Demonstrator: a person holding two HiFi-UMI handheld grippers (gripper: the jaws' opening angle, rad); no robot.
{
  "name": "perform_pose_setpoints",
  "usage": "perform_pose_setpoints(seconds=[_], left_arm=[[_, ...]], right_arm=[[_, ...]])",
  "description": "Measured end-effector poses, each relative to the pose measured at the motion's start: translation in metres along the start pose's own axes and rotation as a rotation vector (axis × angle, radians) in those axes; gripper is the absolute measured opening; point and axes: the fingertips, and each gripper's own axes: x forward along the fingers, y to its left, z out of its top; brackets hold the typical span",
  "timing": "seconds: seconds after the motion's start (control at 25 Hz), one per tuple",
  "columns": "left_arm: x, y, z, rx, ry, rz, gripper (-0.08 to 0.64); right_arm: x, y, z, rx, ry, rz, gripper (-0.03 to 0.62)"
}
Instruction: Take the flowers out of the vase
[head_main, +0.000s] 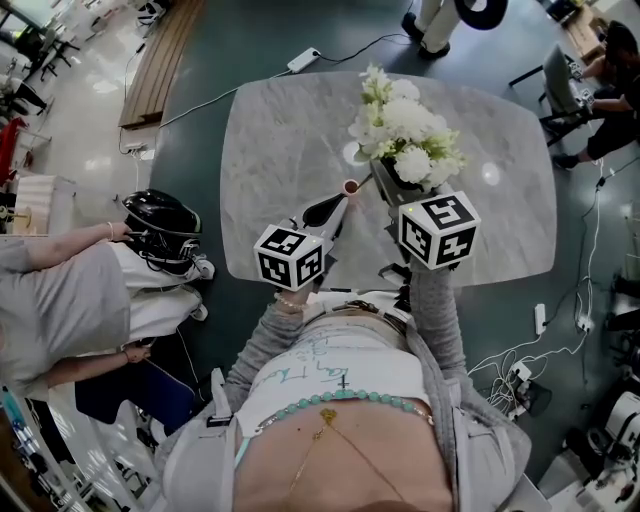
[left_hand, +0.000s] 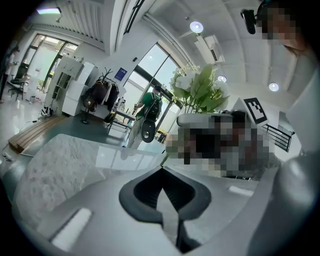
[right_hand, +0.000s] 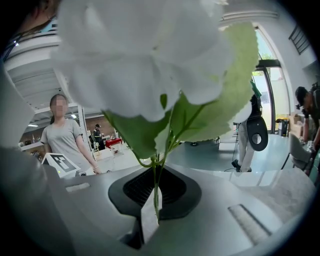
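A bunch of white flowers (head_main: 405, 130) with green leaves hangs over the marble table (head_main: 280, 140). My right gripper (head_main: 385, 180) is shut on its stems. In the right gripper view a thin green stem (right_hand: 156, 192) is pinched between the black pads, and a white bloom (right_hand: 145, 65) fills the top. My left gripper (head_main: 340, 200) reaches in beside it; its jaws (left_hand: 162, 200) are shut with nothing between them. A small reddish round rim (head_main: 350, 186), perhaps the vase's mouth, shows just past the left gripper's tip; the rest of it is hidden. The flowers (left_hand: 197, 90) rise at upper right in the left gripper view.
A person sits on the floor to the left with a black helmet (head_main: 160, 225). Cables and a power strip (head_main: 303, 60) lie beyond the table's far edge. Someone sits on a chair at far right (head_main: 600, 100). A person in a grey shirt (right_hand: 62, 135) stands across the room.
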Motion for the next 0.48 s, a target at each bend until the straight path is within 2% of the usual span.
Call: perform_pose_setpoints(seconds=[0.48], left_arm=[[0.0002,-0.0009,-0.0004,0.001,-0.001,-0.003,0.0]], right_arm=[[-0.0011,0.0036,0.0013,-0.009,0.002,0.008,0.035]])
